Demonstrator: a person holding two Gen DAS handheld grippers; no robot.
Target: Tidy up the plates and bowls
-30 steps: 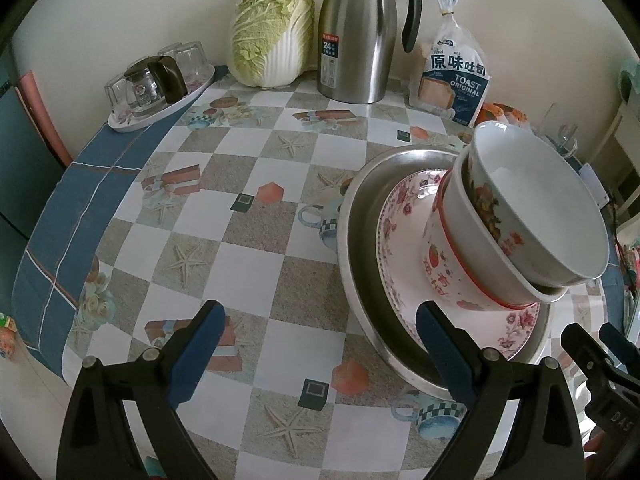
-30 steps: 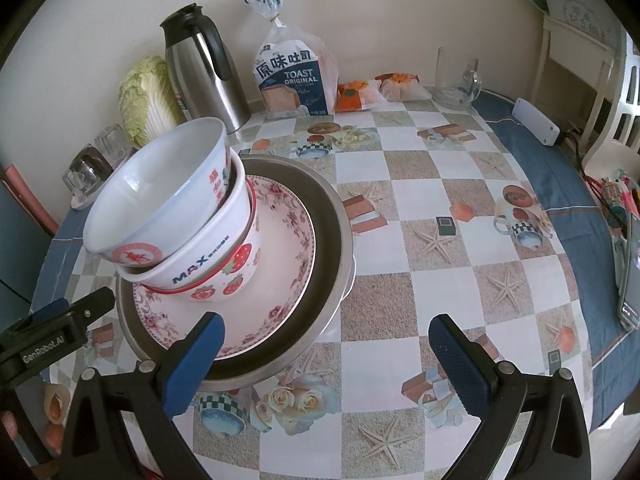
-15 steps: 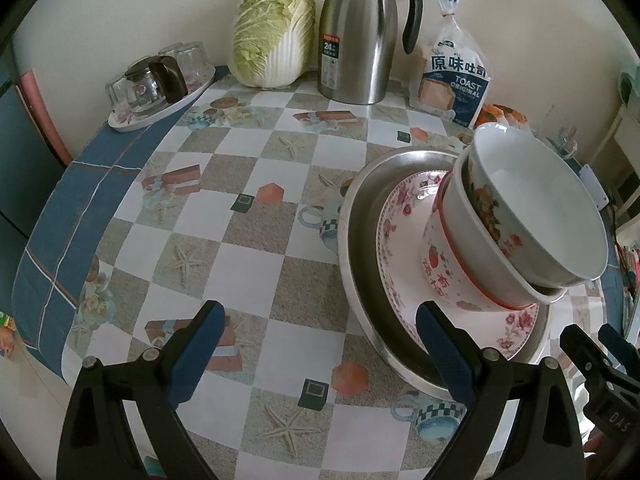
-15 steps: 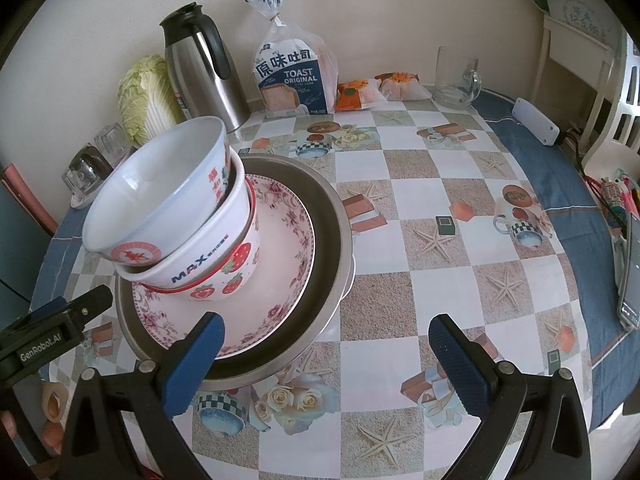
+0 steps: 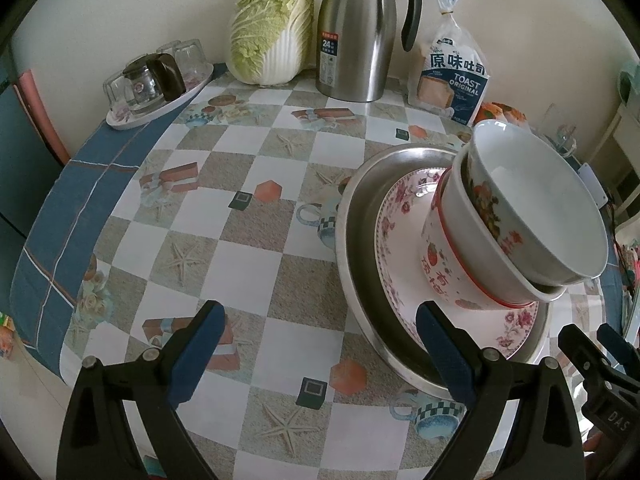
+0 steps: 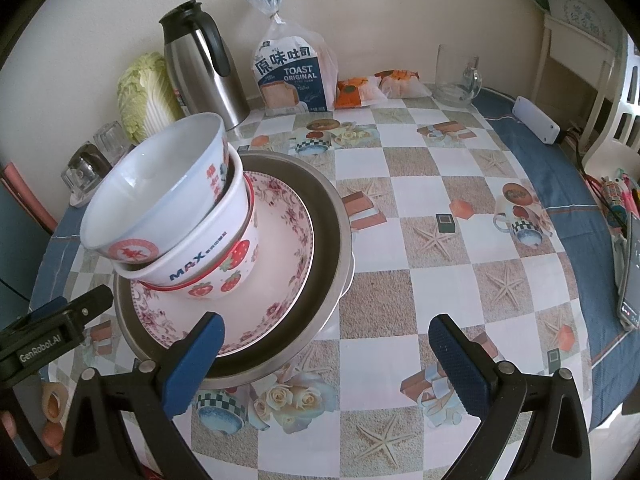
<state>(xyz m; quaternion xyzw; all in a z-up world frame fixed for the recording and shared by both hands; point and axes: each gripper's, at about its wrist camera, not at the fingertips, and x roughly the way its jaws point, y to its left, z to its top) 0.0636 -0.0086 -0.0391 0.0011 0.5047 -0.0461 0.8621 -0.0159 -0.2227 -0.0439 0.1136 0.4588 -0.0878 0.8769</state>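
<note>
A stack stands on the table: a steel basin (image 5: 360,216) (image 6: 320,216) holds a pink floral plate (image 5: 400,272) (image 6: 280,264). On the plate sit three nested bowls, tilted: a strawberry bowl (image 5: 436,264) (image 6: 236,264), a white MAX bowl (image 6: 200,264) and a white bowl with red print (image 5: 536,200) (image 6: 152,184) on top. My left gripper (image 5: 320,340) is open, with the stack to its right. My right gripper (image 6: 332,344) is open just in front of the basin's near rim. Neither holds anything.
At the back stand a cabbage (image 5: 272,36), a steel thermos (image 5: 360,32), a bag of toast (image 5: 452,76) and a tray of glasses (image 5: 156,80). A glass mug (image 6: 456,76), snack packets (image 6: 376,84) and a white box (image 6: 536,120) lie at the right.
</note>
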